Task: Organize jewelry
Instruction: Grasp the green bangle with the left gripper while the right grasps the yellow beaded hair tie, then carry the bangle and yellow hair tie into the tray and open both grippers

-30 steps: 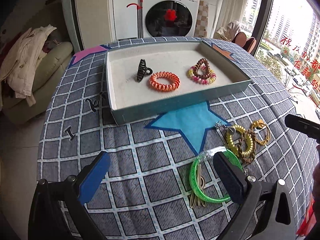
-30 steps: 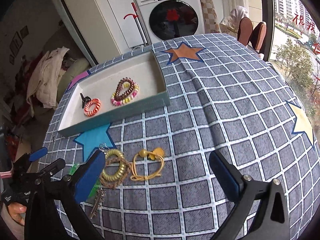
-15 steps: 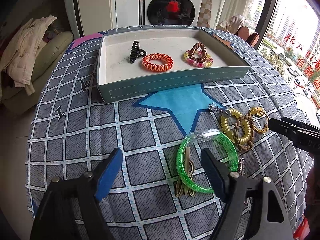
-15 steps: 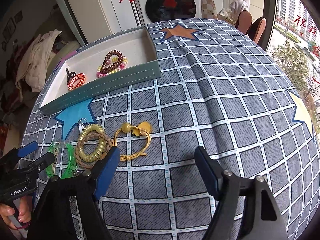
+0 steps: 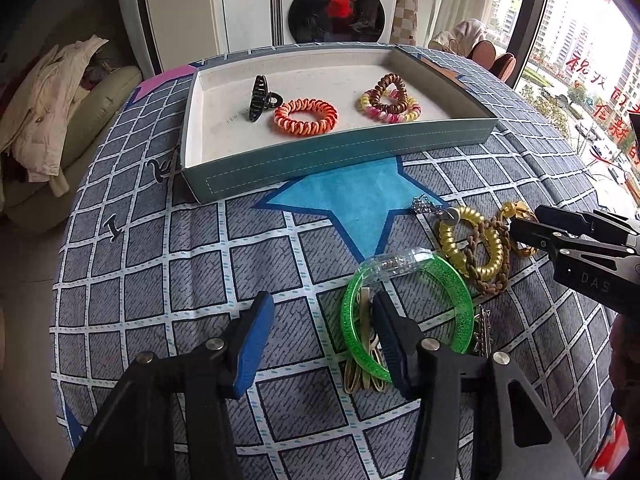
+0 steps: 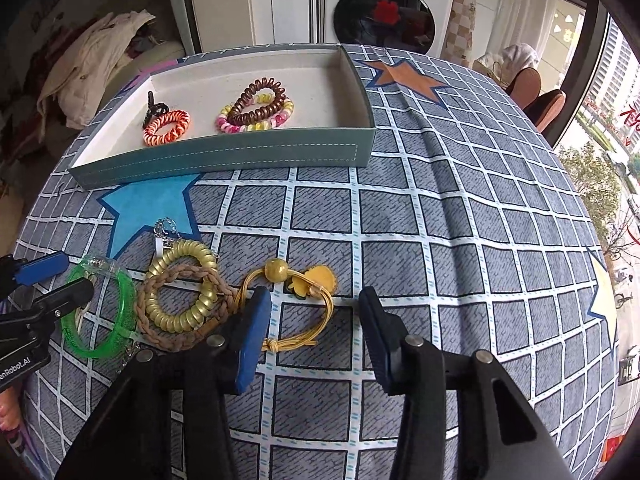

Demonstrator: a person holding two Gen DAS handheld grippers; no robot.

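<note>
Both grippers' jaws are closing over a checked cloth: the left gripper (image 5: pixel 320 320) straddles a glittery green plastic bangle's (image 5: pixel 456 288) rim, the right gripper (image 6: pixel 314 312) brackets a yellow cord bracelet (image 6: pixel 316 320); neither grips yet.

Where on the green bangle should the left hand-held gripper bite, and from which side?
Grip the green bangle across its near-left rim, coming down from above. It lies flat on the cloth, so only the thin band offers a pinch. The left hand-held gripper, jaws closing, already straddles that arc. The far side crowds the gold coil tie.
</note>
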